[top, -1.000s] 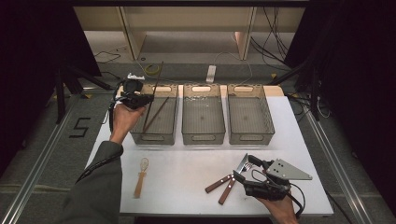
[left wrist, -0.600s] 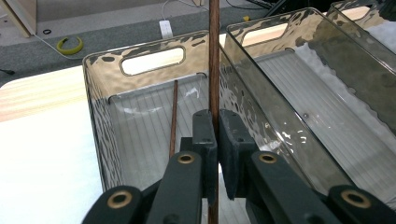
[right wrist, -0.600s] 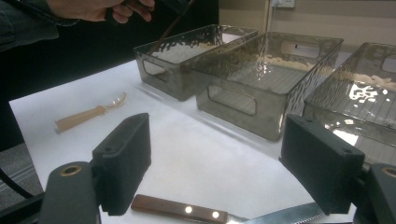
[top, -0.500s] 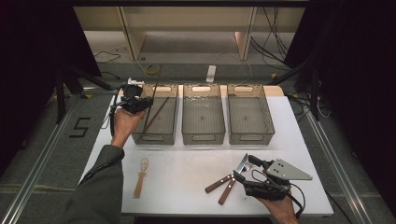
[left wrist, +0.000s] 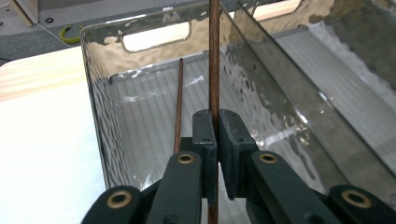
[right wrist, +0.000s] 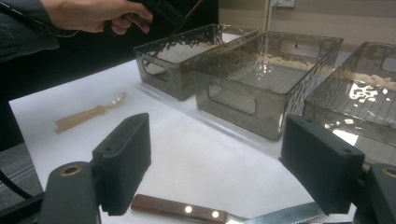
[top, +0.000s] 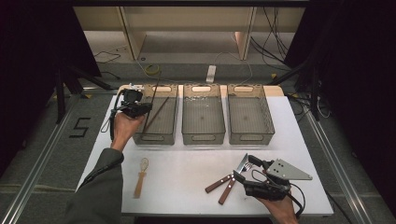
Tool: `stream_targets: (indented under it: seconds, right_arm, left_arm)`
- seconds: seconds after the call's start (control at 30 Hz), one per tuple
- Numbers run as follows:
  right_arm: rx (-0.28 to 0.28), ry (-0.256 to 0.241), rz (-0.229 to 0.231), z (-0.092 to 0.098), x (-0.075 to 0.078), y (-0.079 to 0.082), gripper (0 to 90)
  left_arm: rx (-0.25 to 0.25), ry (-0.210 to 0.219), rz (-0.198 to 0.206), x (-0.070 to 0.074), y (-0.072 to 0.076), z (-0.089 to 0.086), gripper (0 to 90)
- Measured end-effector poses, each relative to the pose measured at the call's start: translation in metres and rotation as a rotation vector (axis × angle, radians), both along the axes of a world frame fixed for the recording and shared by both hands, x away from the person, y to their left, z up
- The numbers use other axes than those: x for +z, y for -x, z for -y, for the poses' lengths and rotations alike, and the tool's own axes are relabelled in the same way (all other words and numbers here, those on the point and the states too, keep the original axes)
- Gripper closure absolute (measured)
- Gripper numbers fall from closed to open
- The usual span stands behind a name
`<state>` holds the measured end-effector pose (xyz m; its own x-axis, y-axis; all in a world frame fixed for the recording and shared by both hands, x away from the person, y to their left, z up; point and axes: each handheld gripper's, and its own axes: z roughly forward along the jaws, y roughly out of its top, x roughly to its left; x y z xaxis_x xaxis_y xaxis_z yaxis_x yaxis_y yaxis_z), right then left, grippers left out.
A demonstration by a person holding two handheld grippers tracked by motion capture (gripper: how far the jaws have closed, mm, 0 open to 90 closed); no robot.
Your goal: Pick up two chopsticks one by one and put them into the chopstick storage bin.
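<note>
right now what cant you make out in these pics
- Lower end of the held chopstick: left gripper view, hidden behind the left claw.
- Knife blade tip: right gripper view, cut off by the bottom edge.
- Cutlery heads by the right claw: high view, too small and part-covered by it.

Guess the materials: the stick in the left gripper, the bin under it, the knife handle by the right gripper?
Chopstick: looks like dark wood, fine lengthwise grain, matte. Bin: likely clear smoky plastic, with a rippled glossy wall and a moulded handle slot. Knife handle: probably reddish-brown wood, smooth, with two pale metal-looking rivets. The left gripper is clamped on the chopstick; the right gripper is open above the knife.
</note>
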<state>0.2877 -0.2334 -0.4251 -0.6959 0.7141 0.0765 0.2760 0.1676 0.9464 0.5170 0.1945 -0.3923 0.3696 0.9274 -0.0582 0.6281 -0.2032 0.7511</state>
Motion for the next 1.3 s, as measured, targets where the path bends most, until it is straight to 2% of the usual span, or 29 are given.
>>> stream_targets:
  seconds: [0.37,0.5,0.6,0.7,0.77,0.87,1.03,1.3]
  right_arm:
    - [0.0,-0.002,0.0,0.0,0.0,0.0,24.8]
    - [0.0,-0.001,-0.001,0.0,0.0,0.0,24.8]
    - [0.0,-0.001,-0.001,0.0,0.0,0.0,24.8]
    - [0.0,-0.002,-0.001,0.0,0.0,0.0,24.8]
    - [0.0,0.0,-0.001,0.0,0.0,0.0,24.8]
    - [0.0,-0.001,0.001,0.0,0.0,0.0,24.8]
    - [-0.003,-0.003,0.0,0.0,0.0,0.001,24.8]
    - [-0.002,-0.002,0.002,0.0,0.0,0.001,24.8]
  left_arm:
    - [0.007,-0.026,0.004,-0.006,-0.002,-0.001,84.4]
    - [0.006,-0.036,-0.023,-0.008,-0.003,-0.001,83.4]
    - [0.006,-0.026,-0.02,-0.007,-0.002,-0.002,70.3]
    - [0.027,-0.023,-0.018,-0.005,-0.001,-0.001,60.9]
    - [0.014,-0.009,-0.033,-0.004,0.001,-0.001,56.6]
    - [0.014,0.005,-0.05,0.002,0.005,0.001,46.3]
    - [0.013,0.041,-0.04,0.013,0.017,0.002,29.8]
    - [-0.008,0.085,-0.016,0.022,0.042,-0.003,17.7]
